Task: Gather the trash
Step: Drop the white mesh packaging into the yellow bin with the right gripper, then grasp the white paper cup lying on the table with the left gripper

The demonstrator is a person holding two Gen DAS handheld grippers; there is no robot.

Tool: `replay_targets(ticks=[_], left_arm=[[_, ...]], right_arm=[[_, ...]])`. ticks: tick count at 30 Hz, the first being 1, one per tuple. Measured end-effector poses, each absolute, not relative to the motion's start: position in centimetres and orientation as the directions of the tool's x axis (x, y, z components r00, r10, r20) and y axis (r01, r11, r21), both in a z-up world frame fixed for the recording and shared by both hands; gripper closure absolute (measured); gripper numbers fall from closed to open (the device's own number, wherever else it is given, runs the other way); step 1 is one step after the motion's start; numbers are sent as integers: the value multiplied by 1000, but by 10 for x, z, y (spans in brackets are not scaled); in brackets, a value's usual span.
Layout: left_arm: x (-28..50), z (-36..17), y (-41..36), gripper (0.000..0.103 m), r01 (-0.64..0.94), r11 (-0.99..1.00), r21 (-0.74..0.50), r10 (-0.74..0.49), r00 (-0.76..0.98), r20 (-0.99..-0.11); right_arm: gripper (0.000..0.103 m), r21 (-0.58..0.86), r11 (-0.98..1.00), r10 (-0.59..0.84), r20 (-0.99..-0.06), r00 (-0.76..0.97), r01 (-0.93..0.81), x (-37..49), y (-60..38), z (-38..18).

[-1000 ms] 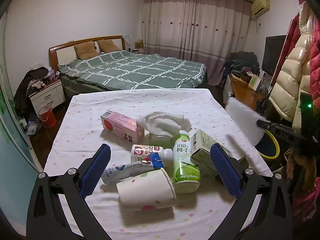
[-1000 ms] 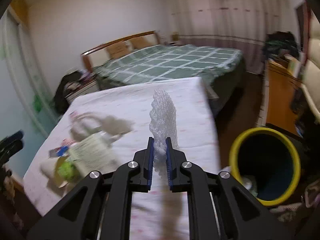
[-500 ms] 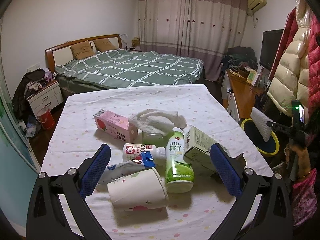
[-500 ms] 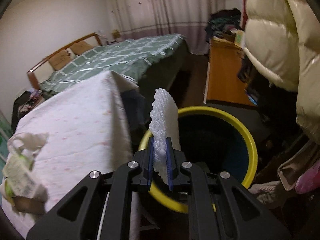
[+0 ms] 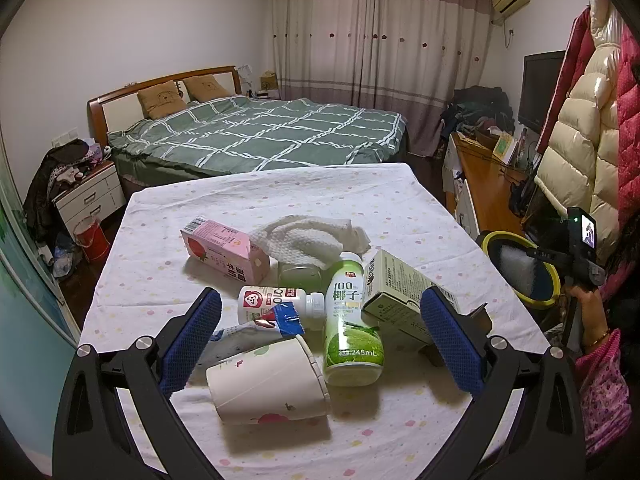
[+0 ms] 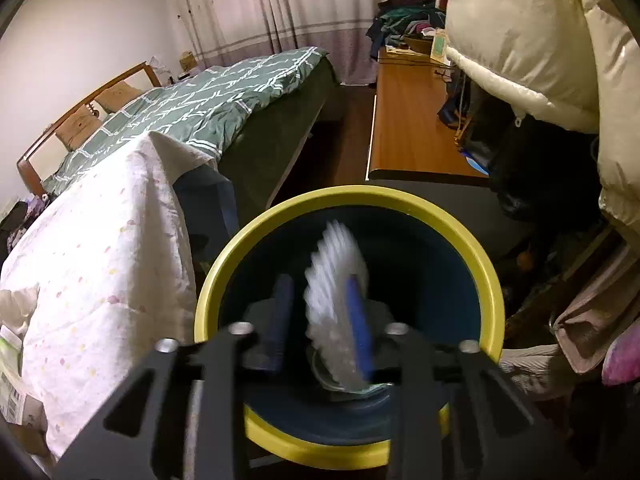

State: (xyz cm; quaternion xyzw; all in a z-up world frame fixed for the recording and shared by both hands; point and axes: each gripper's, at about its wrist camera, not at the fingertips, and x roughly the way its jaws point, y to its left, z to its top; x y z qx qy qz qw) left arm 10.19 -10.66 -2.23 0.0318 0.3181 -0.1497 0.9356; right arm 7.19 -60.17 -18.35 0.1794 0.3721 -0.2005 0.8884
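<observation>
Right hand-held gripper point(image 6: 320, 316) sits over the yellow-rimmed bin point(image 6: 486, 276), jaws apart. White foam wrap point(image 6: 336, 304) is between the fingers, against the right pad, motion-blurred; can't tell if it's pinched, looks loose. Wrap is above the bin's dark interior.

Left hand-held gripper point(image 5: 320, 340) is wide open above the table point(image 5: 160, 240), holding nothing. Between its pads on the table: paper cup point(image 5: 268, 384) on its side, green coconut bottle point(image 5: 352, 320), small white bottle point(image 5: 276, 300), pink carton point(image 5: 224, 248), green carton point(image 5: 400, 296), crumpled paper towel point(image 5: 308, 236).
</observation>
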Motion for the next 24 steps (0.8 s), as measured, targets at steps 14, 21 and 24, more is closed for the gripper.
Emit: replay_targets(ticks=[14, 21, 24], left_arm=[[101, -10, -70, 5, 202, 979, -12, -171, 798, -578], [102, -17, -47, 5, 161, 987, -24, -143, 784, -604], [100, -34, -54, 5, 180, 984, -12, -145, 752, -643]], right_arm=[[59, 183, 882, -210, -672, 710, 434, 34, -556, -157], [58, 186, 891, -196, -666, 720, 415, 29, -543, -151], [58, 190, 891, -194, -662, 724, 413, 26, -541, -148]])
